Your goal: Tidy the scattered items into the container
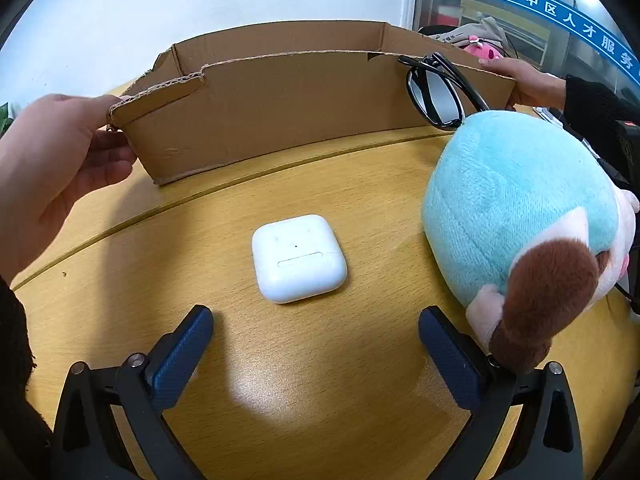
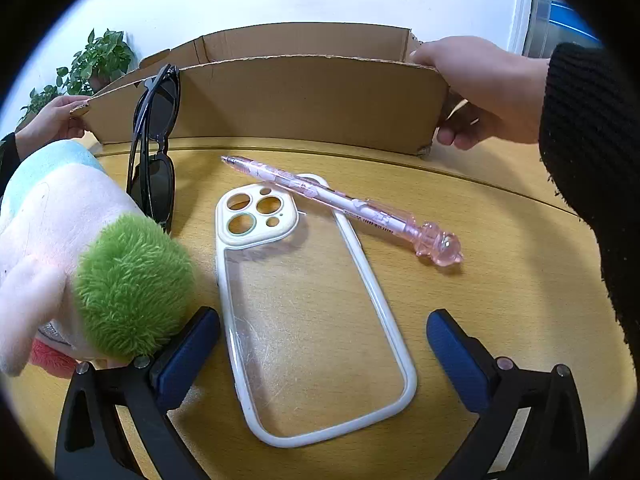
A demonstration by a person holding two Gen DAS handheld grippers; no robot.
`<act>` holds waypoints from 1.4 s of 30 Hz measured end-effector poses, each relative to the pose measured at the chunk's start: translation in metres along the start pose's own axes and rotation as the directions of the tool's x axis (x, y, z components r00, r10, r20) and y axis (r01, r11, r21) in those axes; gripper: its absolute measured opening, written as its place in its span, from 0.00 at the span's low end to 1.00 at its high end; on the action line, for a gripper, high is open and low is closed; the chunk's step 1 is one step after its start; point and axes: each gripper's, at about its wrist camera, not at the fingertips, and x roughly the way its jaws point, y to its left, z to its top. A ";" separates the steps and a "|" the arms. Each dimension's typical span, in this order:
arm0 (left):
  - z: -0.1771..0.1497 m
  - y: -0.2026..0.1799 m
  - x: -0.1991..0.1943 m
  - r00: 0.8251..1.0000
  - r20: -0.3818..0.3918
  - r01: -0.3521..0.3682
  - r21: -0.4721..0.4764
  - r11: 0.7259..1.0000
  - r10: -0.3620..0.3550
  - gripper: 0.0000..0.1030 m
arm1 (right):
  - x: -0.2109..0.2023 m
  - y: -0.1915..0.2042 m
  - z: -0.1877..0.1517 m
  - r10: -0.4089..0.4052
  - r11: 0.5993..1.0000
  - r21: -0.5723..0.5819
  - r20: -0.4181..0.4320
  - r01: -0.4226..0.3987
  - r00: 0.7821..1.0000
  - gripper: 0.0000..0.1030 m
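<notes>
A brown cardboard box (image 1: 280,100) stands at the back of the wooden table; it also shows in the right wrist view (image 2: 304,100). Two bare hands hold its ends. A white earbud case (image 1: 298,258) lies just ahead of my open, empty left gripper (image 1: 316,344). A blue plush toy (image 1: 520,216) sits to its right, touching the right finger. Black sunglasses (image 1: 436,92) lean on the box. My right gripper (image 2: 324,348) is open and empty over a clear phone case (image 2: 304,308). A pink pen (image 2: 344,204) lies across the case's top. The plush (image 2: 80,256) and the sunglasses (image 2: 154,148) are at the left.
A hand (image 1: 52,160) grips the box's left end and another hand (image 2: 480,92) its right end, with a black sleeve (image 2: 592,160). A potted plant (image 2: 92,64) stands at the back left. A glass partition with a blue sign (image 1: 560,12) is at the back right.
</notes>
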 end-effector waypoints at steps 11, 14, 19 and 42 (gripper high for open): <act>0.000 -0.001 0.002 1.000 0.000 0.000 0.000 1.000 0.000 1.00 | 0.000 0.001 0.000 0.000 1.000 0.000 0.000 0.000 1.000 1.00; 0.000 -0.001 0.002 1.000 0.000 0.000 0.000 1.000 0.000 1.00 | -0.001 0.001 0.000 0.000 1.000 0.000 0.000 0.000 1.000 1.00; 0.000 -0.002 0.003 1.000 0.000 0.000 0.000 1.000 0.000 1.00 | 0.001 0.001 0.000 0.005 1.000 -0.009 0.000 -0.005 1.000 1.00; -0.035 -0.007 -0.048 0.995 0.097 0.043 -0.162 0.986 -0.027 1.00 | -0.021 0.005 -0.030 0.020 0.999 -0.039 -0.030 -0.021 0.999 0.99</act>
